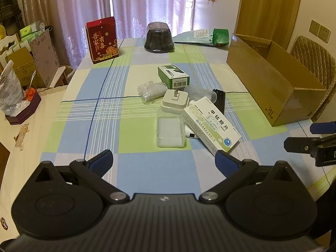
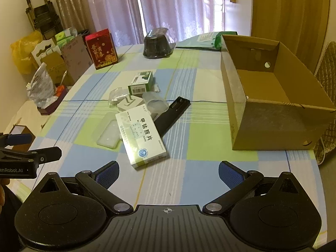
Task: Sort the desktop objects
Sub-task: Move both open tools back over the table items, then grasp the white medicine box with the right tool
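A heap of small objects lies mid-table on the checked cloth: a white medicine box (image 1: 211, 125) (image 2: 141, 135), a clear plastic case (image 1: 170, 131) (image 2: 109, 133), a white charger plug (image 1: 175, 100) (image 2: 130, 103), a green box (image 1: 173, 76) (image 2: 141, 82), a black flat device (image 1: 219, 98) (image 2: 172, 115), a clear cup (image 2: 155, 104) and a crumpled clear bag (image 1: 150, 91). An open cardboard box (image 1: 275, 79) (image 2: 271, 96) stands to the right. My left gripper (image 1: 163, 159) is open and empty, short of the pile. My right gripper (image 2: 169, 174) is open and empty too.
A red gift box (image 1: 102, 40) (image 2: 101, 49) and a dark lidded container (image 1: 159, 37) (image 2: 156, 46) stand at the far end, with a green bag (image 1: 220, 36) beside them. Bags and boxes crowd the side surface on the left (image 1: 19, 88). A padded chair (image 1: 313, 63) sits behind the cardboard box.
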